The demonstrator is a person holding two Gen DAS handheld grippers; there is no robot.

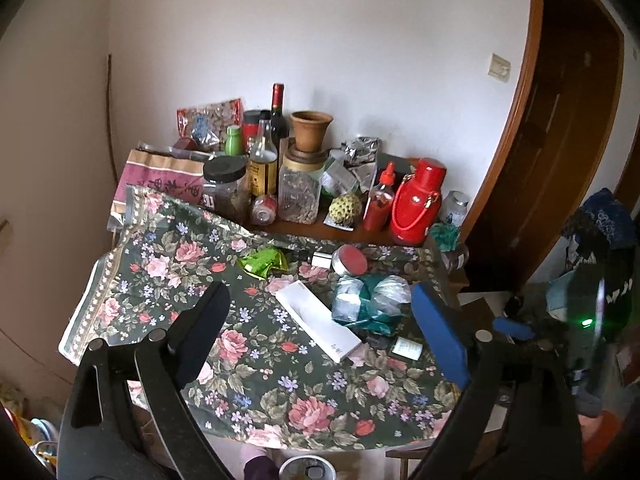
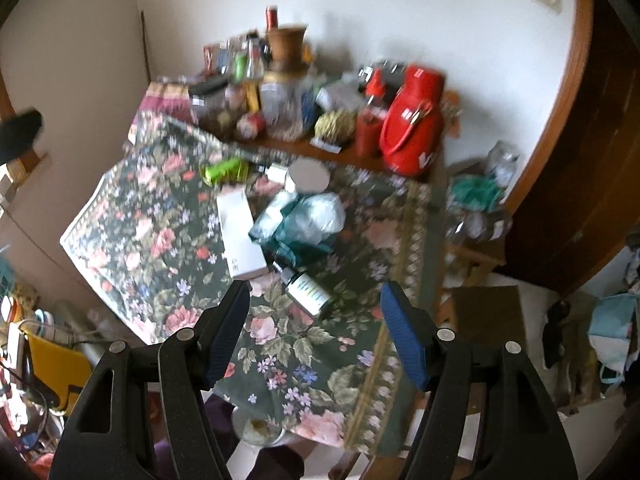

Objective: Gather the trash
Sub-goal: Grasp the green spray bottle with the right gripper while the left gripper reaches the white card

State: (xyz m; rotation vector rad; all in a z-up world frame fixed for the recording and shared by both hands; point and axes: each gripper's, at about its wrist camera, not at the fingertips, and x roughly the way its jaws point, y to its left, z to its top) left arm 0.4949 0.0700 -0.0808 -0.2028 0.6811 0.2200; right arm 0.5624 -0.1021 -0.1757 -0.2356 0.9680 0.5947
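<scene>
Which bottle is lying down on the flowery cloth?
The small dark bottle with the white label, right in front of the right tool. The wine bottle and red sauce bottle stand upright.

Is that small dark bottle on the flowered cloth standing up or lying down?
Lying down. The small dark bottle rests on its side on the flowered cloth, its label facing up.

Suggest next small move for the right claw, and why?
Probably ease the right claw down onto the small dark bottle lying on the floral cloth: the jaws are open and empty, and the bottle lies just beyond the fingertips, clear of the white box.
</scene>
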